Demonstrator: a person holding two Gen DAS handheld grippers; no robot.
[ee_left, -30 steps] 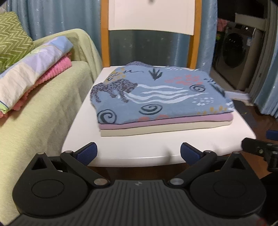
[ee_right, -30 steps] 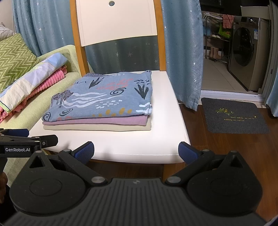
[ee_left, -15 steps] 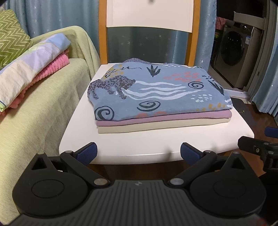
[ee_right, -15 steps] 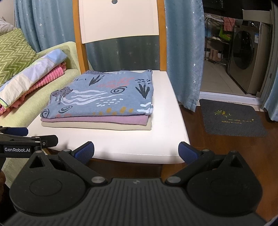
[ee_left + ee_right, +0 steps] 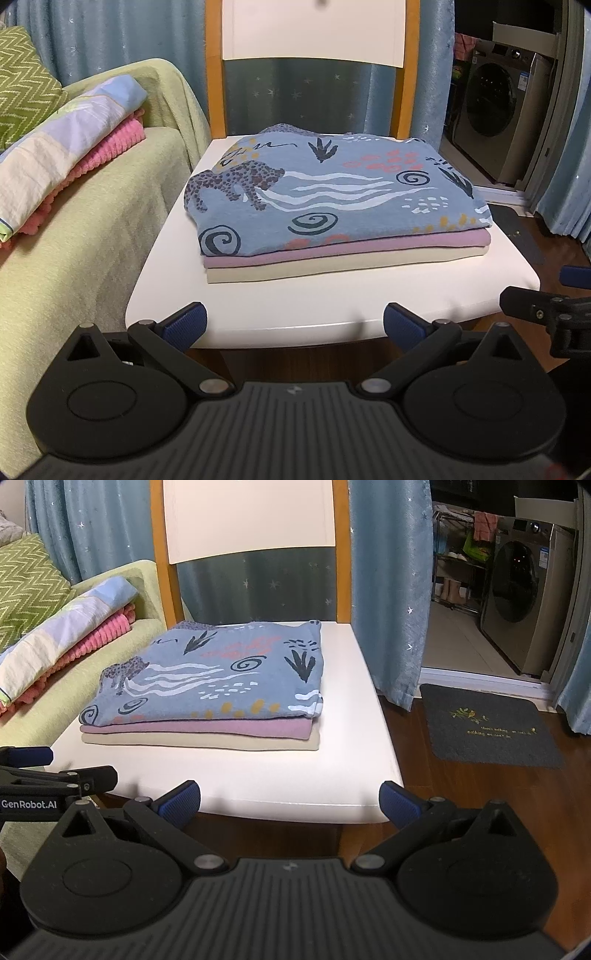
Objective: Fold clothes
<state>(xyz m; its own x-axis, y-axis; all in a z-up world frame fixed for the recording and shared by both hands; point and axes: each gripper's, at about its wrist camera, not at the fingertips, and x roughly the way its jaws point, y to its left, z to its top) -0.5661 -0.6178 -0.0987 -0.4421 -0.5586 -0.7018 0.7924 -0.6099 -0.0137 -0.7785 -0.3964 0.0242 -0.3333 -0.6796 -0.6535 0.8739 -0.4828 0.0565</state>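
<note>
Blue cloth: a printed garment (image 5: 332, 195) is seen folded flat at the top of a stack on the chair seat (image 5: 332, 306); a lilac piece (image 5: 351, 247) and a cream piece (image 5: 332, 267) are laid squarely beneath it
Progress: folding of these three is judged done; nothing unfolded is seen on the chair seat
Left gripper (image 5: 294, 321): held spread wide, empty, just short of the seat's front edge
Right gripper (image 5: 290, 800): likewise spread wide, nothing gripped, at the same edge
Writing: "GenRobot.AI" is read on the left gripper; the doormat (image 5: 487, 727) script is too small to be read
</note>
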